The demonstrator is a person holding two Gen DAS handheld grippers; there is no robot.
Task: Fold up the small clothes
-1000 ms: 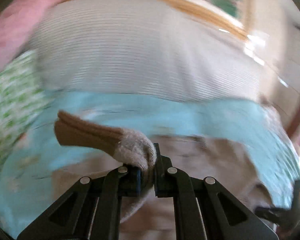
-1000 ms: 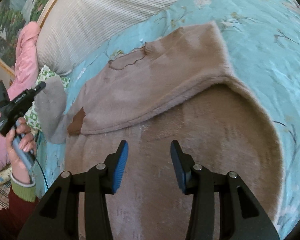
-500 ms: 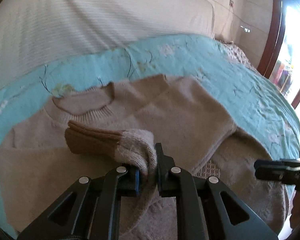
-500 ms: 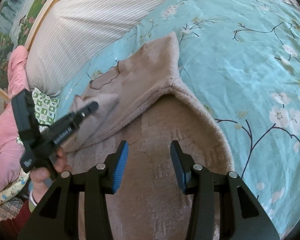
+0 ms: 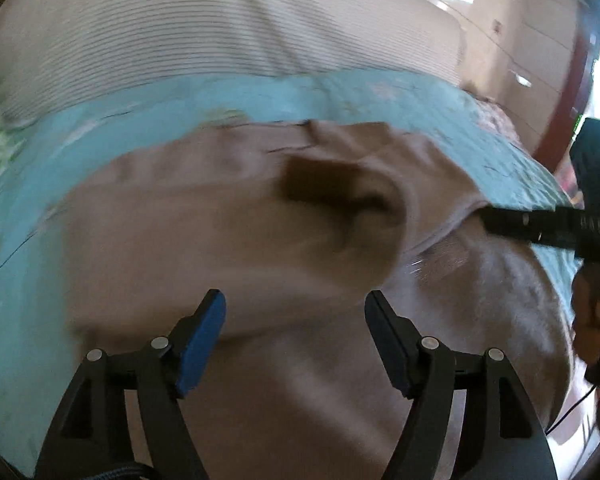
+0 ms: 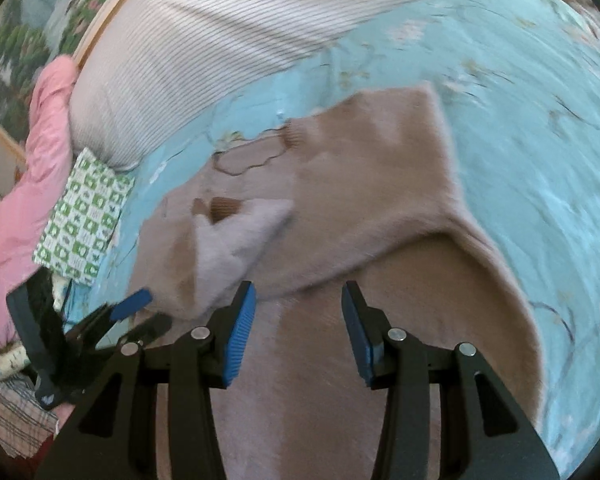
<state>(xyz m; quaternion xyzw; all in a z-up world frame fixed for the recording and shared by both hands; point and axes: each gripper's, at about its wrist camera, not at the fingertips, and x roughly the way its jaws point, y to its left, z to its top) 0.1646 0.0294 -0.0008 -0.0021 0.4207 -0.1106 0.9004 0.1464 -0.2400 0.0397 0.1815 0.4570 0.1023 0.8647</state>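
A beige knit sweater [image 5: 204, 248] lies flat on a turquoise floral bedspread [image 6: 540, 128]; it also shows in the right wrist view [image 6: 372, 184]. Its sleeve with a brown cuff [image 6: 224, 208] lies folded across the chest; the cuff is a dark blur in the left wrist view [image 5: 320, 184]. My left gripper [image 5: 296, 320] is open and empty just above the sweater's lower body; it also shows in the right wrist view [image 6: 136, 312]. My right gripper [image 6: 298, 316] is open and empty over the sweater's hem; it also shows in the left wrist view [image 5: 488, 220].
A white ribbed pillow or bolster [image 6: 220, 48] lies along the head of the bed. A pink garment [image 6: 24, 200] and a green-patterned cloth [image 6: 84, 216] sit at the left. A wooden headboard edge [image 6: 100, 28] and wall [image 5: 520, 40] lie beyond.
My left gripper carried the sleeve across the sweater, then opened and let it go; the sleeve now lies on the chest. My right gripper stayed open over the hem.
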